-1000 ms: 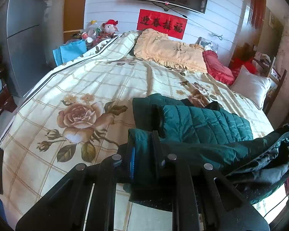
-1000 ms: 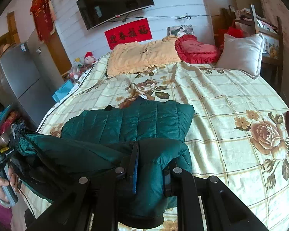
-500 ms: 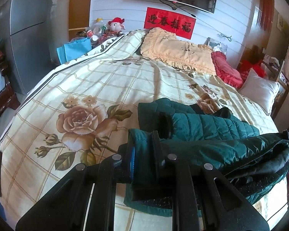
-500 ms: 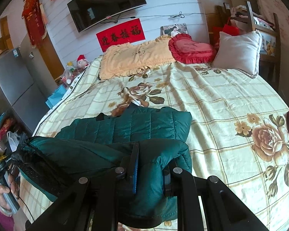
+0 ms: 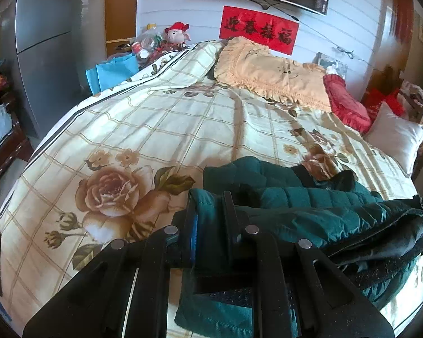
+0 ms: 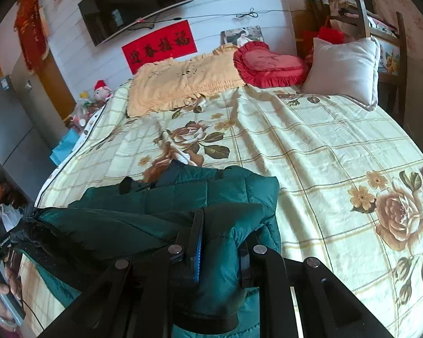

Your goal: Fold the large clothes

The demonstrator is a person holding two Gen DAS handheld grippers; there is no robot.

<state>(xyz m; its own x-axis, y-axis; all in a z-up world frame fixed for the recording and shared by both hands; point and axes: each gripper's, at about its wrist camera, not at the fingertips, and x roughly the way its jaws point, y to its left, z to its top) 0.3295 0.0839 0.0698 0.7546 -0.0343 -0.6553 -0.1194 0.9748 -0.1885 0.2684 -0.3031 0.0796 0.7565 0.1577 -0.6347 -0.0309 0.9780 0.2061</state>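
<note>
A dark green quilted jacket [image 5: 310, 197] lies on the near part of the bed, its far part flat on the floral cover. My left gripper [image 5: 208, 205] is shut on the jacket's near left edge and holds it lifted over the rest. In the right wrist view the jacket [image 6: 183, 194] shows again, and my right gripper [image 6: 220, 228] is shut on its near right edge, also lifted. The held hem stretches between the two grippers, dark lining showing underneath.
The bed [image 5: 155, 129] has a cream floral checked cover. A yellow frilled pillow [image 5: 268, 70], a red heart cushion [image 6: 268, 62] and a white pillow [image 6: 344, 67] lie at the head. A grey fridge [image 5: 42, 42] and blue bag [image 5: 112, 73] stand at the left.
Both grippers have carried the held hem forward over the jacket toward the head of the bed; less of the flat part shows. Both stay shut on the jacket.
</note>
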